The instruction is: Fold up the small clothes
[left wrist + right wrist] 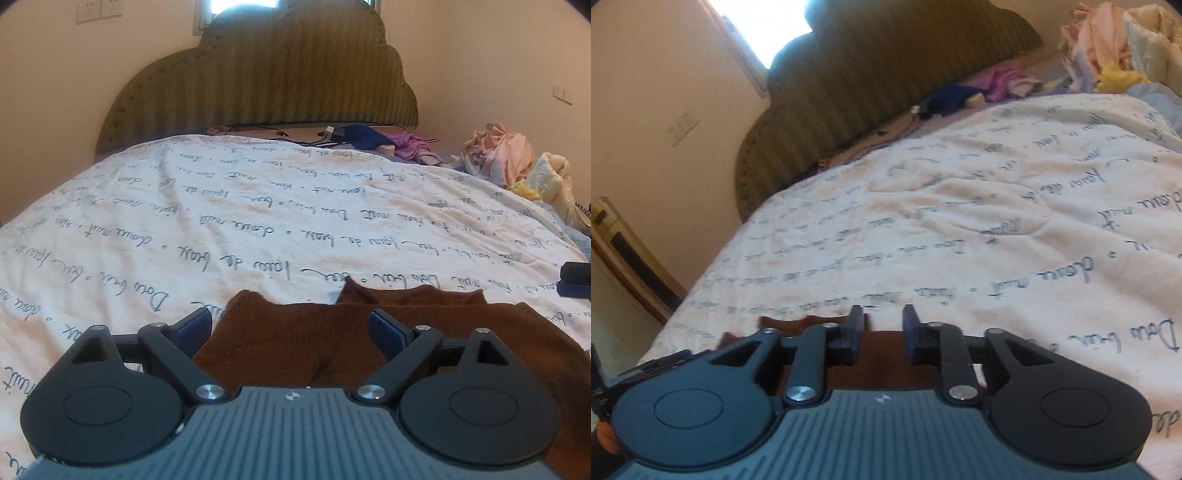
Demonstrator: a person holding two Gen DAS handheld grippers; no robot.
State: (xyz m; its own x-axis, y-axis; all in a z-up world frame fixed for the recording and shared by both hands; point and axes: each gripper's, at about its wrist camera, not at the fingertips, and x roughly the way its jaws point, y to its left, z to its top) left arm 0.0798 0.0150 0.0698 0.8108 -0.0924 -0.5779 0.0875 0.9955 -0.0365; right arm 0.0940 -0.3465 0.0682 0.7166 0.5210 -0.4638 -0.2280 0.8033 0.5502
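1. Brown knit garment (pixel 295 343) lies flat on the white quilt (pixel 258 221), at its near edge, directly under both grippers; two pointed corners of it stick up toward the headboard side.
2. Left gripper (pixel 291 328) hovers low over the garment with its jaws spread wide, released and holding nothing; the brown cloth shows in the gap between the blue-padded fingers (pixel 384 332).
3. Right gripper (pixel 882 332) is above the same garment (pixel 882 354), its fingers (pixel 855 332) close together with a narrow gap left. Brown fabric shows behind that gap, but whether any cloth is pinched cannot be told.
4. In the left wrist view the tip of the other gripper appears as a dark block at the right edge, just beyond the garment.
5. The quilt carries rows of handwritten-style script and covers most of the bed.
6. Beyond it stands a scalloped olive headboard (pixel 266 81) against a pale wall.
7. Near the headboard lie a dark blue cloth (pixel 365 136) and a purple cloth (pixel 413 146), well apart from the garment.
8. A heap of pink and pale clothes (pixel 506 155) sits at the far right side of the bed.
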